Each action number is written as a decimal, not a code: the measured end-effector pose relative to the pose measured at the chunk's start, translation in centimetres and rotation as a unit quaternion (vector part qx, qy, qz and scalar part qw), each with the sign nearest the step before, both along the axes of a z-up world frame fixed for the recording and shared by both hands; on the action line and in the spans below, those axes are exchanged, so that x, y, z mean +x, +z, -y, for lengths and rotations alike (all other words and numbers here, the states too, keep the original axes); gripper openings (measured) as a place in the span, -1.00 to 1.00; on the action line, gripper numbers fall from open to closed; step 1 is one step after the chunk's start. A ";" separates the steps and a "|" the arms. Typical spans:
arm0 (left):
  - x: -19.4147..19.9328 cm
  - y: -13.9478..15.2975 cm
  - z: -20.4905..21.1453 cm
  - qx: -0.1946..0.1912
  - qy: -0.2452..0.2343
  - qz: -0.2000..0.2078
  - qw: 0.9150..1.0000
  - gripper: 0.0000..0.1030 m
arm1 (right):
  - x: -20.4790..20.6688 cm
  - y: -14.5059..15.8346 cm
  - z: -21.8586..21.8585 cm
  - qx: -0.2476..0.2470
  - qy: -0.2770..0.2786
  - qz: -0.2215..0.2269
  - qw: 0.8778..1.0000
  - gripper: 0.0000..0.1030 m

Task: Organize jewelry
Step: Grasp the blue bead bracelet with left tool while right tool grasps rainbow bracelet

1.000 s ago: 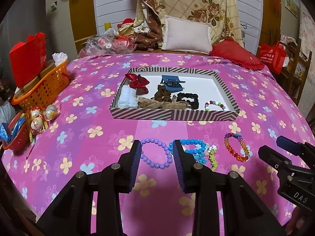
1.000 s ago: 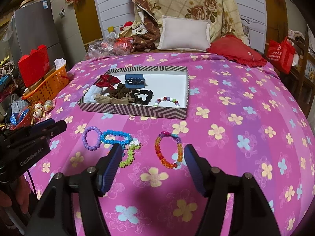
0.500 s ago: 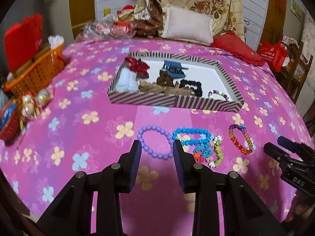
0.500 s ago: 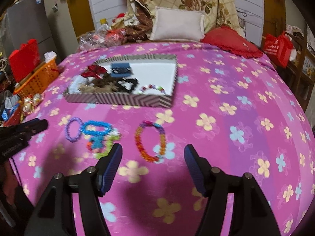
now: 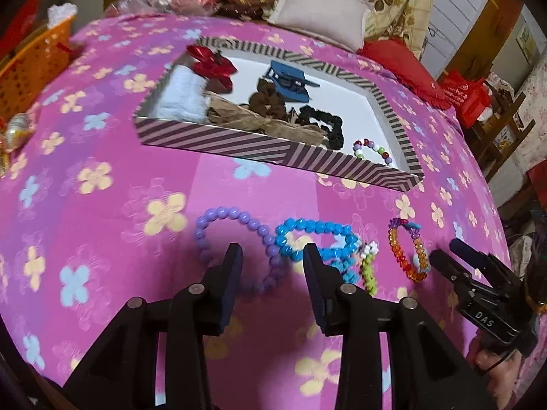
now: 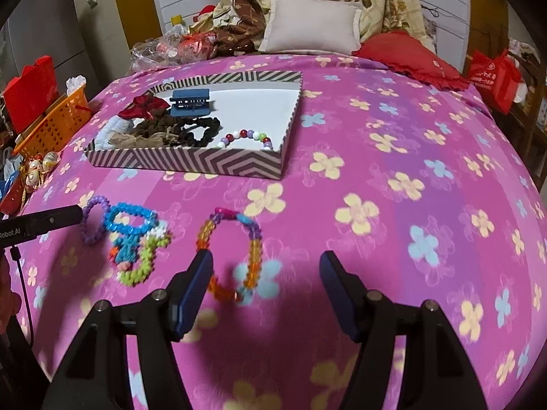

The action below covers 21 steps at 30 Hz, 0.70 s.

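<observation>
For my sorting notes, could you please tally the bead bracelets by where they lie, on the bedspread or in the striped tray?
On the bedspread: 4 (purple bracelet, blue bracelet, green bracelet, multicolour bracelet)
In the striped tray: 1 (mixed-bead bracelet)
Total: 5

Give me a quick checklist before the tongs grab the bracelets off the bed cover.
1. Left tongs empty, opening: ok.
2. Purple bracelet under left tongs: ok, though the blue bracelet touches it.
3. Right tongs open, empty: ok.
4. Rainbow bracelet centred between right tongs: not ok, it lies nearer one finger.
5. Room in the tray: ok, bare white floor at its right.
6. Tongs touching the cover: cannot tell.
</observation>
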<state>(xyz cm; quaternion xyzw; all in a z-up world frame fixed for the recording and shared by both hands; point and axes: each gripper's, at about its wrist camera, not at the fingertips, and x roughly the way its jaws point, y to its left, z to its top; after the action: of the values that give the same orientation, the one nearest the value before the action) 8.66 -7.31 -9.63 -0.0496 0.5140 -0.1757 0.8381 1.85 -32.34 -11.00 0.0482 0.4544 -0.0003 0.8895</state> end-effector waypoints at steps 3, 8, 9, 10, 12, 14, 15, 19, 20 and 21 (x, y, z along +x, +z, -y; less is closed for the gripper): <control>0.9 -0.3 0.7 0.013 -0.014 0.002 1.000 -0.42 | 1.5 -0.7 -0.3 -0.016 0.011 -0.010 1.000 0.24; 2.0 -0.8 2.5 0.046 -0.060 0.009 0.997 -0.41 | 3.3 -2.0 -0.8 -0.032 0.033 -0.024 0.999 -0.04; 2.2 -0.9 3.0 0.051 -0.075 0.009 0.996 -0.41 | 3.5 -2.2 -0.9 -0.037 0.034 -0.025 0.998 -0.09; 2.2 -1.1 3.5 0.057 -0.090 0.010 0.994 -0.41 | 3.7 -2.2 -1.0 -0.045 0.034 -0.021 0.998 -0.14; 2.3 -1.3 4.2 0.069 -0.114 0.014 0.991 -0.41 | 3.8 -2.2 -0.9 -0.046 0.035 -0.019 0.998 -0.16; 2.3 -1.5 4.8 0.088 -0.136 0.026 0.986 -0.41 | 4.0 -2.2 -0.7 -0.044 0.036 -0.018 0.998 -0.16; 2.4 -1.7 5.1 0.095 -0.147 0.026 0.984 -0.41 | 4.0 -2.2 -0.6 -0.045 0.038 -0.016 0.998 -0.16; 2.4 -2.2 5.7 0.099 -0.188 0.029 0.977 -0.41 | 4.2 -2.2 -0.5 -0.047 0.043 -0.013 0.998 -0.16; 2.3 -2.2 5.8 0.101 -0.198 0.031 0.975 -0.41 | 4.2 -2.3 -0.5 -0.047 0.044 -0.013 0.998 -0.16; 2.3 -2.3 5.9 0.106 -0.208 0.035 0.972 -0.41 | 4.1 -2.3 -0.5 -0.046 0.043 -0.012 0.998 -0.16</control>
<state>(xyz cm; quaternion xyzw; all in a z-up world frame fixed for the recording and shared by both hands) 10.94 -13.23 -11.90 0.1541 0.4989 -0.2920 0.8013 5.99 -31.87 -13.26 -0.0121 0.4666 0.0170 0.8842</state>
